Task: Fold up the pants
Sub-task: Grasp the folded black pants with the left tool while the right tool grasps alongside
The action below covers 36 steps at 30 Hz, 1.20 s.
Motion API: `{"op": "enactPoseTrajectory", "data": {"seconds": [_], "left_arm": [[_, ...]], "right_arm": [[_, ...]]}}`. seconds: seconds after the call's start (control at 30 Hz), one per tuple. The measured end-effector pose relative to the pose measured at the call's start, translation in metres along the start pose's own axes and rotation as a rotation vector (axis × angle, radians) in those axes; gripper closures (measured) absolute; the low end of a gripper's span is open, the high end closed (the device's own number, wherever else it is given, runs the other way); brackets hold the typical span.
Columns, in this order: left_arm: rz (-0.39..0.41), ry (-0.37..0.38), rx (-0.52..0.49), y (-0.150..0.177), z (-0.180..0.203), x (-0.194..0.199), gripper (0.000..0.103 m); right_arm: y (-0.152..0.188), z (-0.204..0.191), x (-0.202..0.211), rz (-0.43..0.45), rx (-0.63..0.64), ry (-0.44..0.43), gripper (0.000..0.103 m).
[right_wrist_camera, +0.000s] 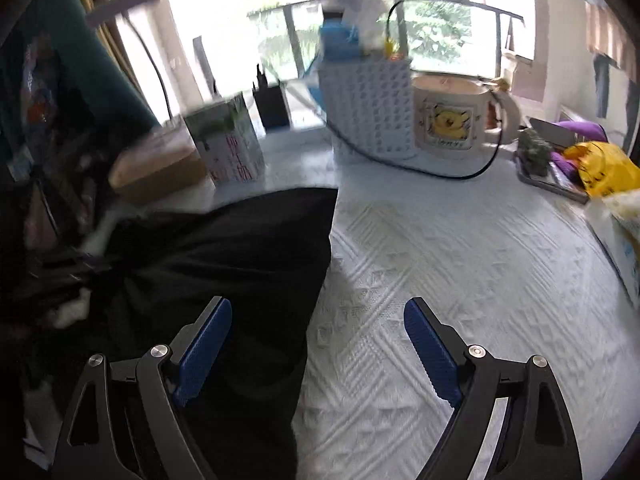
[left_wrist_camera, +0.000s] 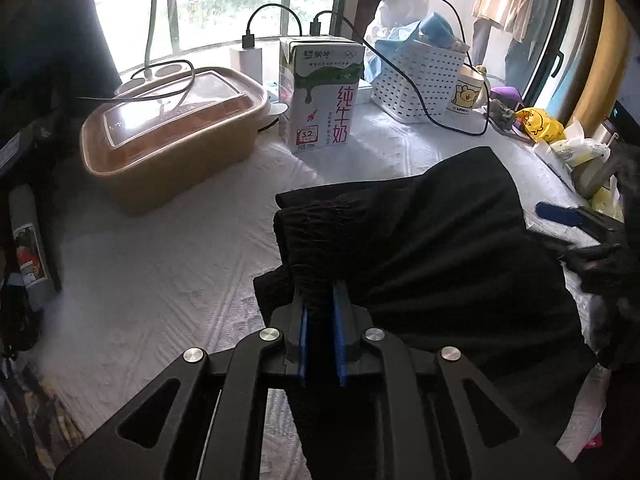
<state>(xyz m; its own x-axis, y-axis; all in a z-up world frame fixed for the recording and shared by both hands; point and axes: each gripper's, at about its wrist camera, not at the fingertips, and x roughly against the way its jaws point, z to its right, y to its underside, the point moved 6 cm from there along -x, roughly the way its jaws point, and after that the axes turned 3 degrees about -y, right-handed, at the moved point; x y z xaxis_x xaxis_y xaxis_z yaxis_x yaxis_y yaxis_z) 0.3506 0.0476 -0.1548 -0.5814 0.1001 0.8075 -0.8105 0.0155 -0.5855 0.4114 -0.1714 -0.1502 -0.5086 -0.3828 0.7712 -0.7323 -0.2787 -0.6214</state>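
The black soft-fabric pants [left_wrist_camera: 420,248] are seen bunched into a thick, layered heap on the white quilted bench cover [right_wrist_camera: 460,280], with a gathered elastic band showing at the heap's near-left edge, so at least one fold is judged to be made, though the bundle is rumpled and not yet squared. The left gripper [left_wrist_camera: 320,304] is clamped on a pinch of the cloth, its blue-padded jaws drawn together around it. The right gripper [right_wrist_camera: 318,344] is held with jaws wide apart and nothing between them, one pad over the fabric's edge, the other over bare cover. Smoothing and a final fold are judged to remain. Behind the pants, a tan lidded plastic tub [left_wrist_camera: 168,136], a white-and-green milk carton [left_wrist_camera: 322,96], a white perforated basket [left_wrist_camera: 416,80] and a cream cartoon-bear mug [right_wrist_camera: 452,120] are ranged before a bright barred window.
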Motion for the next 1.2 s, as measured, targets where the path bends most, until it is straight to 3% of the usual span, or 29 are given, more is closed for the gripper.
{"op": "enactPoseTrajectory", "data": {"seconds": [0.07,0.17,0.23,0.3,0.37,0.5,0.6,0.67,0.77,0.8,0.9,1.2], "left_arm": [[0.005,-0.001,0.005,0.004,-0.006,-0.001,0.086],[0.012,0.014,0.04,0.006,-0.013,0.007,0.081],[0.016,0.018,0.06,0.005,-0.014,0.02,0.072],[0.033,0.024,0.072,0.004,-0.017,0.033,0.051],[0.059,0.021,0.086,0.005,-0.021,0.048,0.04],[0.058,0.08,0.124,0.009,-0.018,0.055,0.033],[0.027,0.077,0.122,0.014,-0.015,0.041,0.032],[-0.01,0.115,0.132,0.018,-0.011,0.025,0.032],[-0.072,0.111,0.141,0.028,-0.009,0.003,0.032],[-0.043,0.119,0.138,0.027,-0.008,0.004,0.031],[-0.055,0.126,0.143,0.028,-0.008,0.006,0.031],[-0.064,0.15,0.113,0.054,0.005,0.029,0.031]], "right_arm": [[0.006,-0.001,-0.014,-0.052,0.021,0.017,0.014],[0.007,-0.001,-0.013,-0.043,0.032,0.034,0.014],[0.004,0.002,-0.005,-0.021,0.026,0.062,0.014],[-0.002,0.004,0.01,0.021,0.013,0.078,0.014],[-0.01,0.004,0.025,0.067,0.003,0.063,0.014],[-0.02,-0.009,0.027,0.089,0.052,0.034,0.014],[-0.021,-0.016,0.002,0.053,0.076,0.038,0.014],[-0.017,-0.017,-0.02,0.004,0.093,0.079,0.014],[-0.015,-0.019,-0.032,-0.031,0.119,0.123,0.014],[-0.016,-0.02,-0.029,-0.026,0.124,0.131,0.014],[-0.015,-0.022,-0.013,-0.005,0.126,0.128,0.014],[0.019,-0.01,0.031,0.029,0.002,-0.012,0.014]]}}
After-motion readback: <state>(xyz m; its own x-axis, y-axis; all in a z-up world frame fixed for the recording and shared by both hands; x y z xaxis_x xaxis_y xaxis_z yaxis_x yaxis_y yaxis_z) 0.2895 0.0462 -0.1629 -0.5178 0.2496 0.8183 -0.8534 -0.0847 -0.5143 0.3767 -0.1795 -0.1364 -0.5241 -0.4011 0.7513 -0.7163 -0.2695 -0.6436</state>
